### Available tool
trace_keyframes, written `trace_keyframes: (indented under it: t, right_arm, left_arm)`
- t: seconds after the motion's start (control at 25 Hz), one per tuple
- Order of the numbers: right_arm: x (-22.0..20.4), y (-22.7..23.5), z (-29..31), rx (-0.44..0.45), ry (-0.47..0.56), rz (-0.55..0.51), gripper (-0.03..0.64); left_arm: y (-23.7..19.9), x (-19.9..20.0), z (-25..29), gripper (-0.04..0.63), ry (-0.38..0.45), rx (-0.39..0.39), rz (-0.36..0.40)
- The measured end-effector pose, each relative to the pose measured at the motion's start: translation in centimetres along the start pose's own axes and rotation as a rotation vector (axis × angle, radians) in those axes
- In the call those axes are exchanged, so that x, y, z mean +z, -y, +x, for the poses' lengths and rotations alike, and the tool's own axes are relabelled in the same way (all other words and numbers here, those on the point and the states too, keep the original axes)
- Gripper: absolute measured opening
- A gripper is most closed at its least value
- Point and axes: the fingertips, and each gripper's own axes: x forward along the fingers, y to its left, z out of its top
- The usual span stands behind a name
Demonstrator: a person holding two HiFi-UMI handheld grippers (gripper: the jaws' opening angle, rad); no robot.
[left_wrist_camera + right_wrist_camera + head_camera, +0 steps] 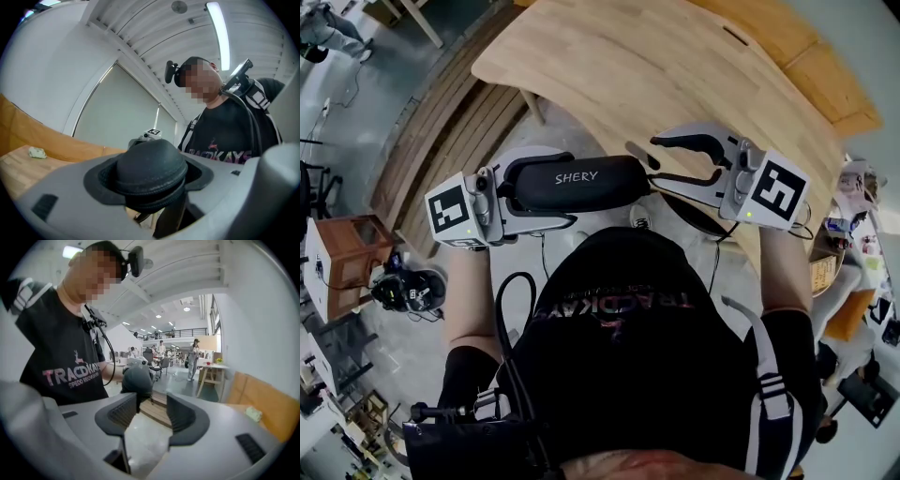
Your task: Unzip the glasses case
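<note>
**Mia:** What is closest to us?

**Ben:** A black shirt (647,328). Two arms reach out from it, and each hand holds a gripper.

**Mia:** What is the left gripper (562,187) doing?

**Ben:** It squeezes one end of the glasses case (605,183). Its jaws are tight on it, one on top and one below.

**Mia:** Where is the case?

**Ben:** It is up in the air in front of the chest, lying flat between the two grippers. It is black and looks closed.

**Mia:** And the right gripper (659,160)?

**Ben:** It is at the other end of the case. Its jaws stand apart and nothing is between them. The round end of the case sits just past them.

**Mia:** Does it touch the case?

**Ben:** I cannot tell.

**Mia:** What is farther away?

**Ben:** A big wooden table (628,66) is behind the case. Beside it, lower down, are wooden slats (459,122) and a grey floor (356,94).
</note>
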Motion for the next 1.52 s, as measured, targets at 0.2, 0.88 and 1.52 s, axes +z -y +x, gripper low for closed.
trace_keyframes:
  t: [0.2, 0.88, 1.52]
  right_arm:
    - [-1.1, -0.8, -0.6, 0.042, -0.05, 0.094, 0.329]
    - [-7.1, -3.7, 5.1, 0.162, -0.352, -0.087, 0.351]
    - [-14.0, 1.5, -3.6, 0.058, -0.404, 0.045, 0.337]
  left_arm:
    - [-0.9, -1.0, 0.8, 0.334, -0.063, 0.065, 0.042]
    - [-0.7, -5.1, 4.5, 0.334, -0.207, 0.027, 0.034]
    - [-5.5, -10.4, 6.1, 0.291, -0.304, 0.161, -0.066]
